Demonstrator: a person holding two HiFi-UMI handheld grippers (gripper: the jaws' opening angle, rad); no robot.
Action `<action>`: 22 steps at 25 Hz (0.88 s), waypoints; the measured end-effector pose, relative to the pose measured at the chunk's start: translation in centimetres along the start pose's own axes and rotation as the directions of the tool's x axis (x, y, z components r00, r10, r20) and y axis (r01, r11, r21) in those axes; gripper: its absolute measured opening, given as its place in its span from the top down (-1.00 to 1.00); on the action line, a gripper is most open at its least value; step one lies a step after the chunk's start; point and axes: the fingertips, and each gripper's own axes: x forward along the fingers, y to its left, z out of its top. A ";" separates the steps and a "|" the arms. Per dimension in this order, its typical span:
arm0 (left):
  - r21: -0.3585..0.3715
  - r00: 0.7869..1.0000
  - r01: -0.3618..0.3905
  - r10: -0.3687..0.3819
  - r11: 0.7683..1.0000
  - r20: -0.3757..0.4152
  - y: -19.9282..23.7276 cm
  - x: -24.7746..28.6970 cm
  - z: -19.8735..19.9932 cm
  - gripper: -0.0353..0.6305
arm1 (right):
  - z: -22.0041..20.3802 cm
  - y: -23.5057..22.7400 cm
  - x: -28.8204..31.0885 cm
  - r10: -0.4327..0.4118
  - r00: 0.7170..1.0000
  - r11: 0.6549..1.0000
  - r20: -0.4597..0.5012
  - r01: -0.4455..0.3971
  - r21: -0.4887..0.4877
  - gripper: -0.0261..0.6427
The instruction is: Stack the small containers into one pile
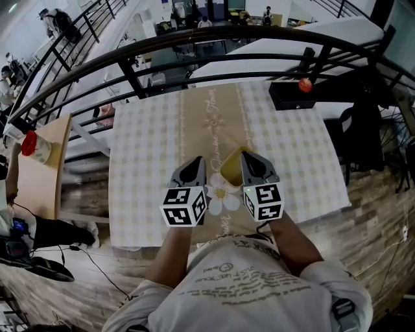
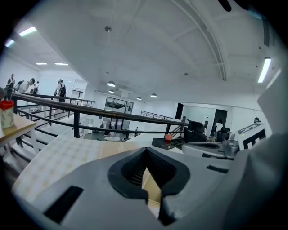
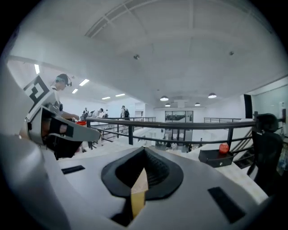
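Setting: a mezzanine in a large white hall. A table (image 1: 142, 168) stood under a checked cloth with a tan runner (image 1: 214, 117) down its middle, and a black railing (image 1: 194, 40) ran beyond it.

Right gripper (image 1: 249, 159): jaws were together, clamped on the thin wall of the yellow container (image 1: 232, 167). In the right gripper view the yellow edge sat pinched between the black pads. The grip was on the container's right-hand rim. The container was over the runner; I could not tell whether it rested on the cloth or was lifted.

Left gripper (image 1: 196, 162): jaws were together, with nothing clamped that I could make out. Only a tan sliver showed through the gap behind the pads. It hung just left of the container, apart from it.

A printed white flower (image 1: 224, 194) lay on the runner, just on the person's side of the container.

Well beyond the container and to its right, a black box (image 1: 290, 97) carried a red ball (image 1: 305, 84). Well to the container's left, off the cloth, a wooden side table (image 1: 48, 168) held a red-capped bottle (image 1: 31, 145). People (image 1: 55, 19) stood far beyond the container, past the railing.
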 end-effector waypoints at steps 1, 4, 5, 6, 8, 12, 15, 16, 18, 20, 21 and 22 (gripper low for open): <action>0.006 1.000 0.007 -0.007 1.000 0.009 -0.3 -0.1 0.5 0.88 | 1.1 -0.1 -0.6 -0.004 0.999 1.000 0.034 0.004 0.001 0.92; 0.024 0.999 0.026 -0.027 0.999 0.041 -1.3 -0.3 1.8 0.88 | 3.9 -0.7 -1.9 -0.019 0.994 1.000 0.104 0.017 0.020 0.92; 0.032 0.998 0.031 -0.032 0.999 0.051 -1.6 -0.4 2.3 0.88 | 4.5 -1.0 -2.1 -0.029 0.992 0.999 0.121 0.026 0.024 0.92; 0.040 0.998 0.034 -0.036 0.999 0.060 -1.8 -0.4 2.6 0.88 | 5.1 -1.3 -2.4 -0.042 0.990 0.999 0.135 0.039 0.025 0.92; 0.056 0.996 0.038 -0.042 0.998 0.078 -2.6 -0.6 3.3 0.88 | 5.8 -2.1 -2.9 -0.071 0.985 0.997 0.158 0.070 0.013 0.92; 0.097 0.993 0.037 -0.048 0.995 0.111 -4.1 -1.1 4.5 0.88 | 5.5 -3.1 -3.6 -0.084 0.986 0.996 0.143 0.080 0.031 0.92; 0.101 0.992 0.040 -0.052 0.994 0.117 -4.2 -1.1 4.4 0.88 | 4.6 -3.1 -3.4 -0.080 0.989 0.996 0.121 0.074 0.053 0.92; 0.100 0.992 0.042 -0.053 0.994 0.117 -4.1 -0.9 4.3 0.88 | 4.4 -3.2 -3.3 -0.079 0.990 0.996 0.116 0.073 0.059 0.92; 0.101 0.992 0.045 -0.056 0.994 0.111 -4.2 -0.7 4.1 0.88 | 4.1 -3.4 -3.1 -0.079 0.991 0.995 0.105 0.072 0.068 0.92; 0.100 0.993 0.050 -0.061 0.994 0.105 -4.4 -0.7 3.9 0.88 | 4.0 -3.4 -3.1 -0.078 0.992 0.995 0.095 0.071 0.074 0.92; 0.099 0.993 0.053 -0.063 0.994 0.104 -4.5 -0.7 3.9 0.88 | 4.0 -3.3 -3.1 -0.077 0.993 0.995 0.091 0.070 0.075 0.92; 0.097 0.992 0.055 -0.065 0.994 0.104 -4.6 -0.8 3.8 0.88 | 3.9 -3.3 -3.2 -0.075 0.993 0.995 0.088 0.069 0.075 0.92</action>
